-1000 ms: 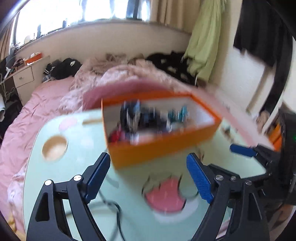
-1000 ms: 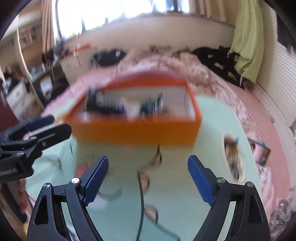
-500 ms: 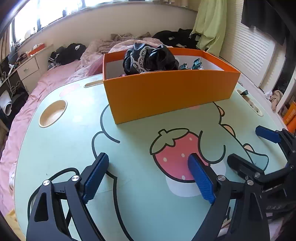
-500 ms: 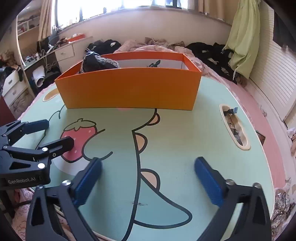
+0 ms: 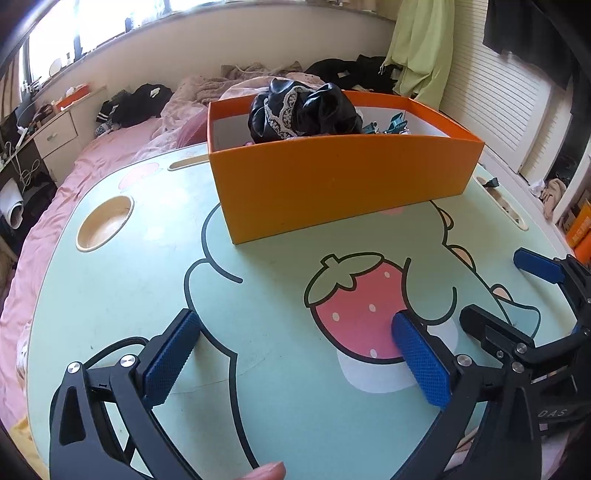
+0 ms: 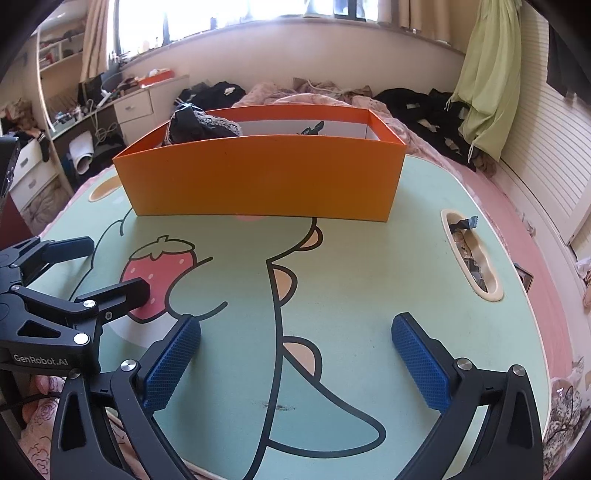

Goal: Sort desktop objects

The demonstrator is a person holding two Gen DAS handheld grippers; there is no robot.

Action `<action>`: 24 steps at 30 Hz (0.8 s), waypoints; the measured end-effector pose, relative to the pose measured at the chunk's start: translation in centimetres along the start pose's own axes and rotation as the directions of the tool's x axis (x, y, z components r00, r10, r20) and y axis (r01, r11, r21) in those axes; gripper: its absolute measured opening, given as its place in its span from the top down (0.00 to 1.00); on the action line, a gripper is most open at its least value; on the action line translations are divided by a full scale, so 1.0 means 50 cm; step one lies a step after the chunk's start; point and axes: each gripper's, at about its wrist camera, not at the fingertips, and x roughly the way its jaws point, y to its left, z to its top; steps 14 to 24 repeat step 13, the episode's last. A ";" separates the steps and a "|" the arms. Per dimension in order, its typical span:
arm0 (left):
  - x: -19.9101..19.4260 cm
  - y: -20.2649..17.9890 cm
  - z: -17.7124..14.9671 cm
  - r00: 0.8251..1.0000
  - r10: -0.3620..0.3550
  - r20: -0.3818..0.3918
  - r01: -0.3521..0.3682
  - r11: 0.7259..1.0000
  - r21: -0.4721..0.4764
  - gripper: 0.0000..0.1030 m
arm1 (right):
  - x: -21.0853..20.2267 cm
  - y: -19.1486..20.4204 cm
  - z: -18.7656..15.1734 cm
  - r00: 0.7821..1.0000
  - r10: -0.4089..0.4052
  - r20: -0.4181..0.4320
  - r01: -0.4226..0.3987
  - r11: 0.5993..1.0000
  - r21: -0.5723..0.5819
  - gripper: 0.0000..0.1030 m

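- Pale green table [image 6: 369,288] printed with a strawberry [image 5: 364,310]
- Pink bed [image 5: 110,147] behind it
- Green cloth [image 6: 484,85] hanging
- White drawers [image 6: 135,107]

This is a lived-in home bedroom. Ahead of both grippers a bed [image 6: 424,147] with pink sheets spreads out, strewn with dark clothes [image 6: 417,107] and a rumpled blanket [image 5: 229,85]. Far ahead a bright window [image 6: 258,14] runs above a ledge. Ahead to the left stands a cluttered desk with white drawers [image 6: 133,107]. To the right a green garment [image 6: 484,74] hangs by a slatted wall. The low cartoon-printed table [image 6: 369,277] sits on the bed.
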 end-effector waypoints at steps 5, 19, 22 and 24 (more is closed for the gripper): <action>0.003 0.003 0.005 1.000 -0.003 -0.004 0.003 1.000 0.000 0.00 | 0.000 0.000 0.001 1.000 0.000 0.001 0.000 1.000 0.000 0.00; 0.004 0.006 0.006 1.000 -0.004 -0.001 0.004 1.000 0.001 0.00 | 0.000 0.001 0.000 1.000 0.000 0.000 0.000 1.000 0.000 0.00; 0.004 0.006 0.006 1.000 -0.004 -0.001 0.004 1.000 0.001 0.00 | 0.000 0.001 0.000 1.000 0.000 0.000 0.000 1.000 0.000 0.00; 0.004 0.006 0.006 1.000 -0.004 -0.001 0.004 1.000 0.001 0.00 | 0.000 0.001 0.000 1.000 0.000 0.000 0.000 1.000 0.000 0.00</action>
